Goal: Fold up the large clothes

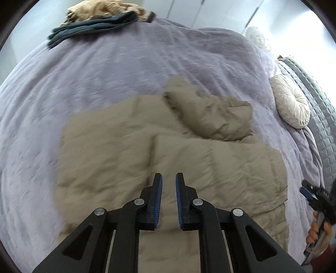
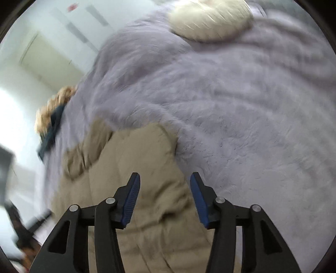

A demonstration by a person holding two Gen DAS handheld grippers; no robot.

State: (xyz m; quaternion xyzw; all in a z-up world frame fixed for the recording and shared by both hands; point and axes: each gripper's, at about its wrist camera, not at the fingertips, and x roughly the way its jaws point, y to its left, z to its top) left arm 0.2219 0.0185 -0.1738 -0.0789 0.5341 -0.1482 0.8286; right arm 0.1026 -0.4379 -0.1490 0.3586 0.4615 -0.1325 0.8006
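Note:
A large tan puffy jacket [image 1: 147,147] lies spread on the lavender bed cover [image 1: 105,73], with one sleeve or hood part [image 1: 210,113] folded over its far side. My left gripper [image 1: 169,178] hovers above the jacket's near part, jaws a narrow gap apart and empty. My right gripper [image 2: 164,178] is open and empty above the jacket's right edge [image 2: 147,163], where it meets the bed cover [image 2: 231,105]. The right gripper also shows at the far right of the left wrist view [image 1: 308,191], held in a hand.
A pile of dark teal and tan clothes [image 1: 94,19] sits at the bed's far left corner and shows blurred in the right wrist view [image 2: 52,117]. A round cream cushion [image 1: 292,105] lies at the right by a grey quilted headboard [image 1: 315,94]. White closet doors [image 2: 52,52] stand behind.

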